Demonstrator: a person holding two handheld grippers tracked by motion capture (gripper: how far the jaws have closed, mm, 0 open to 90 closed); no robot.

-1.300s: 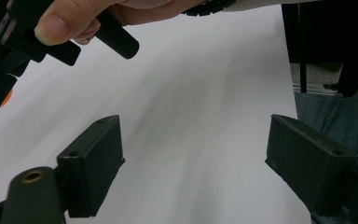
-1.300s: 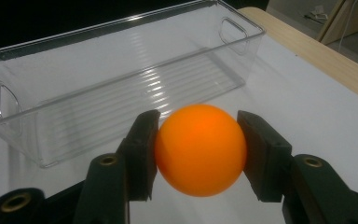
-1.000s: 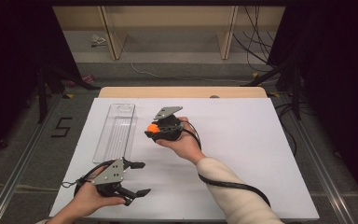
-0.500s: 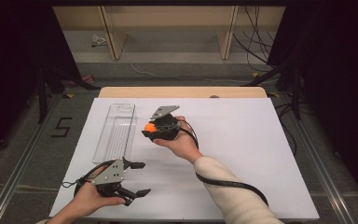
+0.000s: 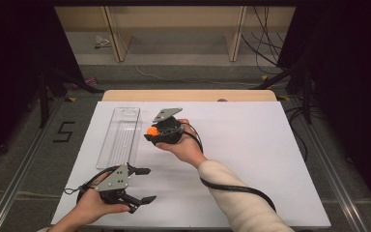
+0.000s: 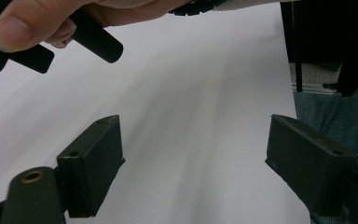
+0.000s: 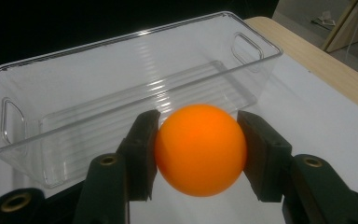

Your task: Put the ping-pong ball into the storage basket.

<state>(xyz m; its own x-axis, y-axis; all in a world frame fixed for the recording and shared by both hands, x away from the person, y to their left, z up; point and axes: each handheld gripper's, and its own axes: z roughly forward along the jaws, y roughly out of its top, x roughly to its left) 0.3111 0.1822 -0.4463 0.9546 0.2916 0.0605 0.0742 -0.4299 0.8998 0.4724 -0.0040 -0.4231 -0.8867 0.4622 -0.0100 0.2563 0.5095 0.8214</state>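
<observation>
Right gripper view has the orange ball (image 7: 200, 148) pinched between the two black pads, one pad on each side, w/ the clear plastic bin (image 7: 121, 60) lying straight ahead and a little above the ball in frame. Bin is empty, open top, cut-out handles at both short ends, and its long side faces the camera broadside, so the ball points at about the middle of that side. High view puts the right gripper (image 5: 150, 132) just beside the bin (image 5: 121, 133), which sits to the person's left of it, w/ the bin's long axis running away from the person, near end to far end of the white table (image 5: 251, 159). Ball (image 5: 151, 131) looks lifted off the table surface, but height vs. the bin rim is hard to judge. Left gripper (image 5: 142, 185) is near the front edge of the table, below the bin's near end, jaws spread wide w/ nothing between them; left gripper view confirms bare table between the pads. Right hand is much the nearer one to the bin, so prob. the next move is a short carry leftward over the rim, then release.
</observation>
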